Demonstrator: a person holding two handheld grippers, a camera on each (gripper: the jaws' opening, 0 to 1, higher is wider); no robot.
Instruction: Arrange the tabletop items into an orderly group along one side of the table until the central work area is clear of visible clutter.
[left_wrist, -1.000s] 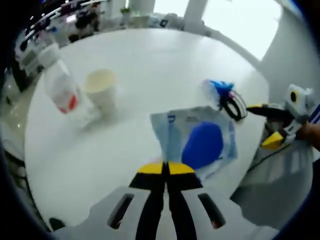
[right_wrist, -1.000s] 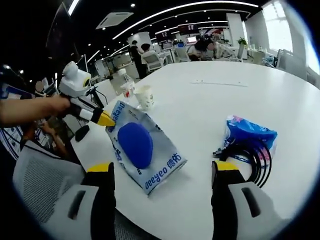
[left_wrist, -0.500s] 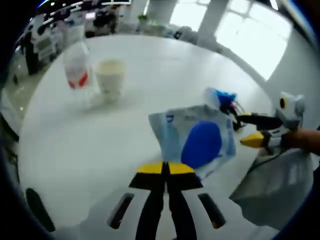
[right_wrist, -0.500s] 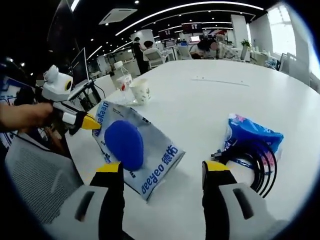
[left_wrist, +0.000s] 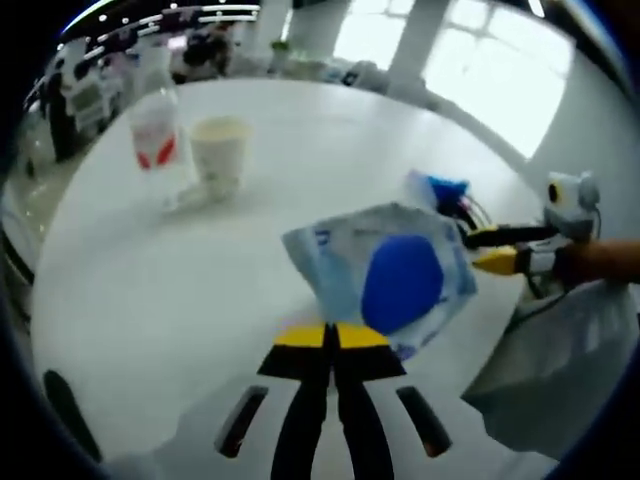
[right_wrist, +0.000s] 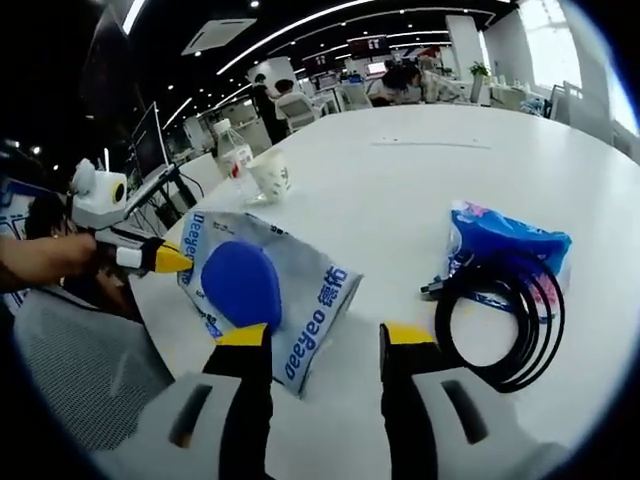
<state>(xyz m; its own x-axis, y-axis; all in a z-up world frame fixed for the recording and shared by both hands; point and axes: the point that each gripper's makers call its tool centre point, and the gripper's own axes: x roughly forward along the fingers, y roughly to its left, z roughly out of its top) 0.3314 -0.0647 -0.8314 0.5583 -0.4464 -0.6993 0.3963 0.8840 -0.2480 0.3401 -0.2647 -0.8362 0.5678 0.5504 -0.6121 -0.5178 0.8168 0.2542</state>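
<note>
We had the left gripper (left_wrist: 331, 338) pressed together on the near edge of the grey pouch (left_wrist: 385, 278) with the blue oval, and the pouch stood lifted and tilted off the white desk (left_wrist: 180, 280) at about 1 o'clock from the yellow tips. In the right gripper view the same pouch (right_wrist: 262, 285) sat at 11 o'clock, with the left gripper (right_wrist: 165, 259) holding its far corner from 9 o'clock. Our right gripper (right_wrist: 325, 343) was spread, nothing between its 2 tips, and it hovered over bare desk between the pouch and the coiled black cable (right_wrist: 500, 320).

The cable lay touching a blue packet (right_wrist: 510, 245) at 2 o'clock. The paper cup (left_wrist: 218, 155) and the plastic bottle (left_wrist: 155, 130) stood just beside each other at 10 o'clock in the left gripper view, near the desk's edge.

We judged the step in hand to be carrying the pouch toward one side. To do it well, we thought the pinch should stay deep on the edge so the limp pouch would not slip, and that it should be lowered flat beside the cup and bottle, not dropped. The right gripper seemed best placed to take the cable and packet next; the loose coil looked likely to unwind if pinched by 1 strand.
</note>
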